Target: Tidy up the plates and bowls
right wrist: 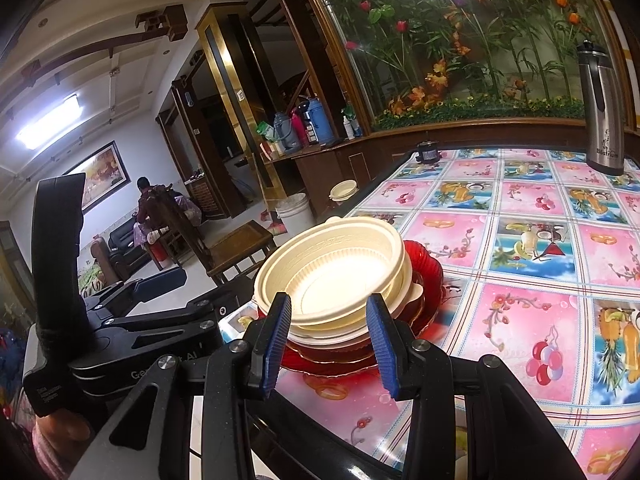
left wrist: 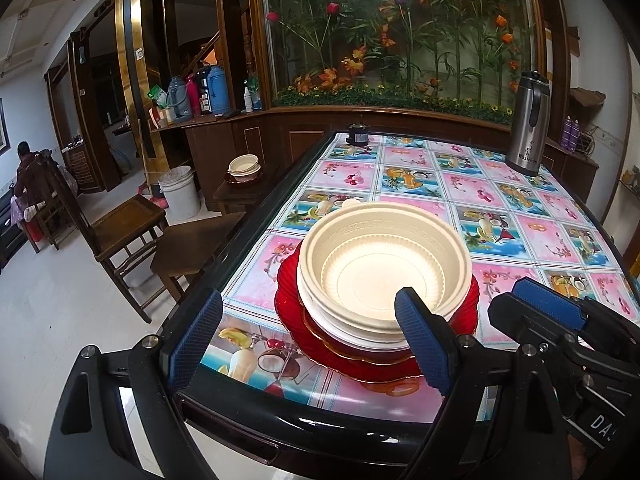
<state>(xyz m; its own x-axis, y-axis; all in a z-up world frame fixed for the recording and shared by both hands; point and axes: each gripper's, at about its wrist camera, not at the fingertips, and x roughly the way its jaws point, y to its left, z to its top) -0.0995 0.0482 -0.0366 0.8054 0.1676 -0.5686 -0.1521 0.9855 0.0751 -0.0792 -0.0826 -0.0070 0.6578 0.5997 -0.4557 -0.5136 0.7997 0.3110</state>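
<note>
- Cream bowls [left wrist: 384, 276] sat stacked on red plates [left wrist: 292, 312] near the bench [left wrist: 520, 216] edge.
- Left tongs [left wrist: 308, 340] gaped wide, empty.
- Right tongs [right wrist: 330, 340] released, before the stack.

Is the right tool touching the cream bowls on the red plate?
Cannot tell. In the right wrist view the right tool is open, its fingers overlapping the cream bowls near their rim; neither view shows plain contact or a gap.

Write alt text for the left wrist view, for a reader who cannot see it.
A stack of cream bowls sits on red plates near the front edge of a table with a fruit-patterned cloth. The open left gripper hovers in front of the stack, with the right gripper beside it. A steel thermos stands at the far right.
</note>
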